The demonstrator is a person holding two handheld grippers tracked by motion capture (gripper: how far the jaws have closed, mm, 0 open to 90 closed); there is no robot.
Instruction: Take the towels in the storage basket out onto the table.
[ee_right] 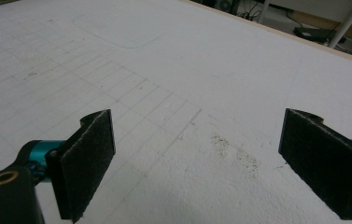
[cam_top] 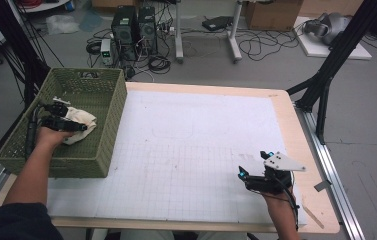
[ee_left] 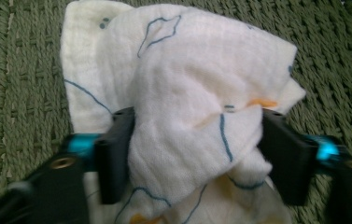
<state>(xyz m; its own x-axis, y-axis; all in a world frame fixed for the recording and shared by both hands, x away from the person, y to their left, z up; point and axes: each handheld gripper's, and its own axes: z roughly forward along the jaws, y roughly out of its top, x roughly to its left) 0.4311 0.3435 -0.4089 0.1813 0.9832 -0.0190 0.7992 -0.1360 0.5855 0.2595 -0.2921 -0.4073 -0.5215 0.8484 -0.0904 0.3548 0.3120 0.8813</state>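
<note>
A cream cloth (cam_top: 82,120) with blue line drawings lies bunched up inside the green woven basket (cam_top: 118,112) at the table's left. My left gripper (cam_top: 72,120) reaches down into the basket. In the left gripper view its two black pads press on either side of the cloth (ee_left: 192,88), and a fold bulges between them at the left gripper (ee_left: 194,149). The basket's woven floor (ee_left: 19,70) lies under the cloth. My right gripper (cam_top: 252,164) hovers low over the white gridded mat (cam_top: 191,130) near the front right, jaws wide apart. Nothing sits between the right gripper (ee_right: 197,154) pads.
The mat covers a wooden table (cam_top: 296,135) whose bare edge runs along the right and far sides. Black frame posts (cam_top: 326,75) stand at the far right and far left. Computer towers (cam_top: 133,27) and cables sit on the floor beyond the table.
</note>
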